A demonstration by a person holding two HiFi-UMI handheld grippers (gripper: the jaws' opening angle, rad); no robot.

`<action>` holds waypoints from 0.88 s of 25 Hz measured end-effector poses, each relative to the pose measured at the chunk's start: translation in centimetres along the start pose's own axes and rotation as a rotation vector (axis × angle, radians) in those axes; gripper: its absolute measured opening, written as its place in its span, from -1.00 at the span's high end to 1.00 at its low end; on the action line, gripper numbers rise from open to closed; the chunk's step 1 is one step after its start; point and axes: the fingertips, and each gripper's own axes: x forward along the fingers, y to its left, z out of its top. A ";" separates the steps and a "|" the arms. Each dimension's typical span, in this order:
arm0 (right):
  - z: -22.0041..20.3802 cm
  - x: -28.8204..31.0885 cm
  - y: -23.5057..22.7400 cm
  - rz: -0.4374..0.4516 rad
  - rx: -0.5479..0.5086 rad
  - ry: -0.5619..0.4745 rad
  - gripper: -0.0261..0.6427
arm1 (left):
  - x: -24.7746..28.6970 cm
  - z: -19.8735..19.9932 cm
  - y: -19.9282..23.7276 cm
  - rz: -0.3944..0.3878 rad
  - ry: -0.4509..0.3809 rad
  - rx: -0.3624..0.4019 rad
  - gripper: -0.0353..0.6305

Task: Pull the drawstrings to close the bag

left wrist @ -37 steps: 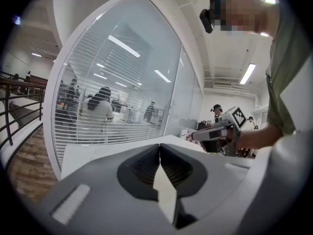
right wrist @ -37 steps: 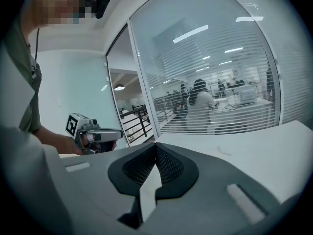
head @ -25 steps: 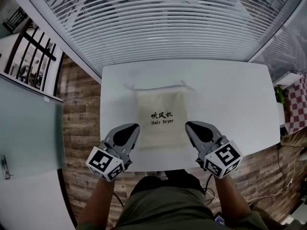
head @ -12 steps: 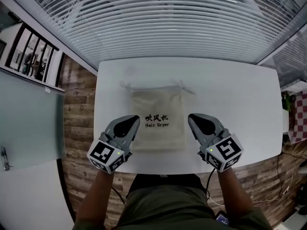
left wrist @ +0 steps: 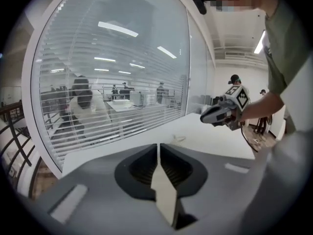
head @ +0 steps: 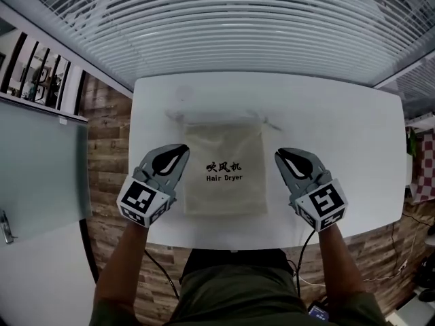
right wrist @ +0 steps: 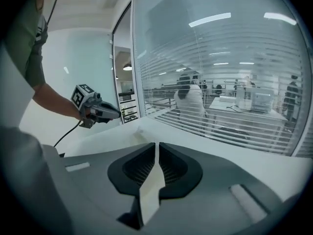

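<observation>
A flat beige drawstring bag [head: 224,172] printed "Hair Dryer" lies on the white table [head: 340,131], mouth at the far side. Its thin cords trail out at the top left [head: 178,114] and top right [head: 269,122]. My left gripper [head: 182,151] hovers beside the bag's left edge, jaws together and empty [left wrist: 158,146]. My right gripper [head: 280,156] hovers off the bag's right edge, jaws together but for a thin slit, nothing between them [right wrist: 156,145]. Each gripper view shows the other gripper across the table [left wrist: 222,114] [right wrist: 98,110]. Both tips are short of the cords.
A glass wall with white blinds [head: 238,32] runs along the table's far edge. Wooden floor [head: 109,148] shows to the left, a frosted glass panel [head: 41,175] beyond it. The person's legs [head: 238,291] are at the near edge.
Both grippers have moved forward along the bag's two sides, towards its mouth, and sunk closer to the table. The bag has not moved.
</observation>
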 end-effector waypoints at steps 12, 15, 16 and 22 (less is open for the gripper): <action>-2.0 3.9 -3.3 -0.050 -0.091 0.140 0.78 | 4.1 -4.1 7.0 -0.079 0.151 0.159 0.71; -2.1 4.9 -4.2 -0.057 -0.119 0.151 0.72 | 5.1 -4.7 7.8 -0.125 0.199 0.239 0.64; -2.3 5.3 -4.5 -0.060 -0.129 0.162 0.71 | 5.4 -5.0 8.1 -0.142 0.216 0.269 0.62; -5.1 7.3 -6.4 -0.054 -0.200 0.271 0.62 | 6.8 -7.3 9.7 -0.228 0.324 0.422 0.50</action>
